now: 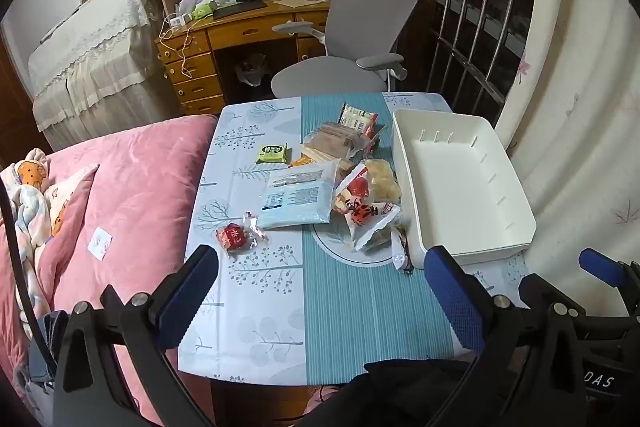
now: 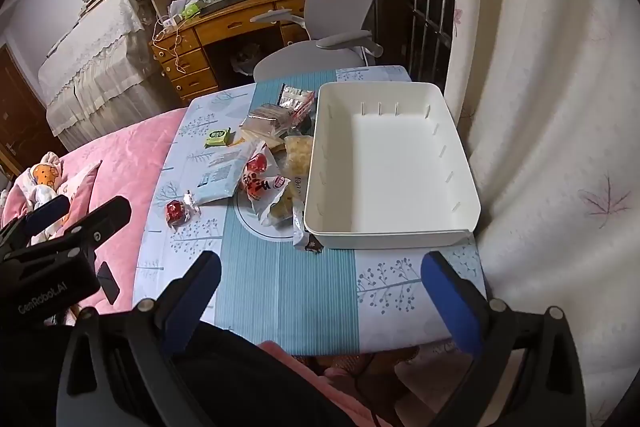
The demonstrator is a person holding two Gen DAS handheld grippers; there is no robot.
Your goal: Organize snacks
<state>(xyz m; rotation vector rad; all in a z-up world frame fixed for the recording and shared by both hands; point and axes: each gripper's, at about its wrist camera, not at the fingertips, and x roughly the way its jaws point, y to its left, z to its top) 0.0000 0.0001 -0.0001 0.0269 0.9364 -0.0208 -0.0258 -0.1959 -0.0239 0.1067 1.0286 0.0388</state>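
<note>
An empty white bin (image 1: 460,187) (image 2: 388,171) stands at the right of a small table. Left of it lies a pile of snack packs: a pale blue pack (image 1: 296,199) (image 2: 218,175), a red-and-white bag (image 1: 362,211) (image 2: 262,183), a small red wrapped snack (image 1: 234,235) (image 2: 176,211), a green packet (image 1: 273,153) (image 2: 218,137), clear biscuit packs (image 1: 332,143) (image 2: 266,121). My left gripper (image 1: 320,291) is open and empty above the table's near edge. My right gripper (image 2: 320,295) is open and empty, near the front edge, short of the bin.
The table wears a blue and white patterned cloth (image 1: 260,307) (image 2: 304,291). A pink bed (image 1: 132,195) lies left of it. A grey office chair (image 1: 352,39) and a wooden desk (image 1: 240,35) stand behind. A white curtain (image 2: 552,147) hangs at the right.
</note>
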